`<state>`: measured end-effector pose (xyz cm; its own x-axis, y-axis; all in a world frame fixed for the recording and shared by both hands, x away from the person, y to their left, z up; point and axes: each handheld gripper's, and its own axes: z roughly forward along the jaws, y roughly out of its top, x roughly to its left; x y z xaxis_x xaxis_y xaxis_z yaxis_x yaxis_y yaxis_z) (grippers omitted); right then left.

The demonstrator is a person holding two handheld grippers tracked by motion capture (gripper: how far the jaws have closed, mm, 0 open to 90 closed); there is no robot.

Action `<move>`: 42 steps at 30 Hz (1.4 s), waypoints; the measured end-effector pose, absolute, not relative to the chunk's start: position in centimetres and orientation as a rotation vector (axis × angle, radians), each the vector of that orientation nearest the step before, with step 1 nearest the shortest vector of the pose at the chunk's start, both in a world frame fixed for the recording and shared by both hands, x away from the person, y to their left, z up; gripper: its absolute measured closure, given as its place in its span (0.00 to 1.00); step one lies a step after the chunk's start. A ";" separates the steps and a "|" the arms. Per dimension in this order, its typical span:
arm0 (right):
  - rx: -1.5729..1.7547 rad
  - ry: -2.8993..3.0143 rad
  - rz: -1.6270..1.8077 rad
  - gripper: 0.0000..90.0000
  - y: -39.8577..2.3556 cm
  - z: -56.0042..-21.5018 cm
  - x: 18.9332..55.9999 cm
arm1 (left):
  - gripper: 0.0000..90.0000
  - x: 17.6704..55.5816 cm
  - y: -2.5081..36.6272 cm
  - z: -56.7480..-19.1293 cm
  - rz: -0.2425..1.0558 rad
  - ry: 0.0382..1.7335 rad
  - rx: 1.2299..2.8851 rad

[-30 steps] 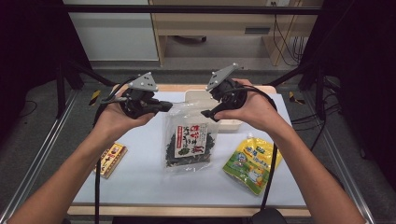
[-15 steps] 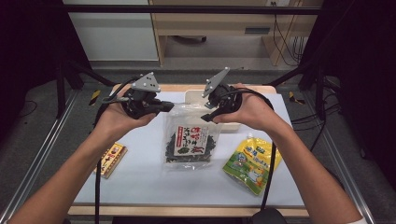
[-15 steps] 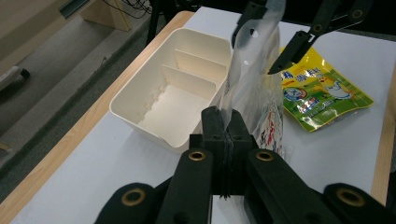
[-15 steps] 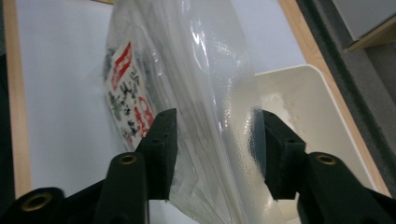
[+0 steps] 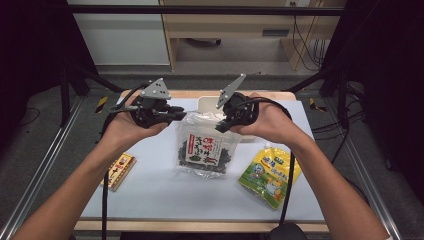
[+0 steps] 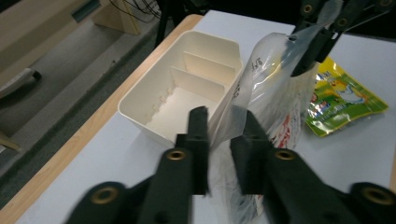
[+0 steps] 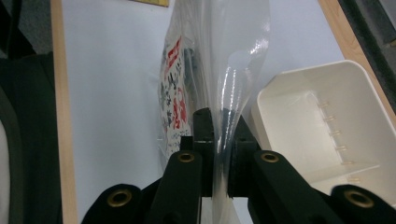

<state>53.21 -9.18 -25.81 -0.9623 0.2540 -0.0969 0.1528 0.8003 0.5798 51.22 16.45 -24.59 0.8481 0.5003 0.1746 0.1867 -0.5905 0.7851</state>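
Note:
A clear bag of dark seaweed with a white and red label (image 5: 202,149) hangs over the white table mat, held up by its top edge. My left gripper (image 5: 181,111) pinches the bag's top left corner; in the left gripper view the clear film (image 6: 261,93) runs down between its nearly closed jaws (image 6: 223,115). My right gripper (image 5: 221,126) is shut on the top right corner, and the film (image 7: 219,60) rises from between its jaws (image 7: 218,117). The right gripper (image 6: 322,28) also appears far off in the left gripper view, clamping the bag.
A white divided tray (image 5: 207,101) stands just behind the bag at the table's far edge, its rim (image 6: 140,93) (image 7: 299,77) near both grippers. A yellow-green snack bag (image 5: 270,174) (image 6: 345,98) lies at the right. A small yellow packet (image 5: 119,171) lies at the left.
The right gripper has raised the bag's top edge and tipped it up. The left gripper has moved right to the bag's top left corner and closed on it.

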 end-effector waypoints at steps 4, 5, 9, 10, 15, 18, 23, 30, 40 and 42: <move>0.373 2.813 0.929 0.96 -9.5 -25.0 53.2 | 0.51 51.0 17.2 -24.6 0.502 0.553 2.110; 0.389 2.805 0.939 0.96 -9.6 -24.8 53.3 | 0.45 50.9 17.4 -24.5 0.502 0.565 2.084; 0.463 2.774 0.947 0.97 -10.3 -23.6 53.5 | 0.32 50.5 18.3 -24.7 0.519 0.621 2.032; 0.484 2.768 0.948 0.97 -10.4 -23.4 53.5 | 0.29 50.4 18.6 -24.9 0.522 0.634 2.026; 0.609 2.724 0.979 0.97 -11.6 -21.8 54.0 | 0.18 50.1 19.6 -26.4 0.529 0.709 2.030; 0.653 2.684 1.017 0.97 -12.4 -20.7 54.2 | 0.14 49.9 20.1 -27.4 0.539 0.749 2.037; 0.698 2.635 1.062 0.97 -13.6 -19.2 54.9 | 0.12 49.8 20.8 -29.3 0.536 0.786 2.034; 0.748 2.601 1.059 0.97 -14.4 -17.9 56.1 | 0.10 49.6 21.2 -31.0 0.544 0.831 2.035; 0.813 2.536 1.053 0.97 -14.7 -16.6 57.3 | 0.10 48.5 21.7 -34.3 0.546 0.861 2.032; 0.817 2.530 1.049 0.97 -14.6 -16.6 57.7 | 0.10 48.3 22.0 -35.1 0.554 0.868 2.030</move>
<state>57.67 -14.58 -16.56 -0.8000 0.5986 -0.0417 0.3934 0.5757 0.7167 48.32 21.99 -35.13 0.6626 0.7459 0.0675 0.3751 -0.4085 0.8321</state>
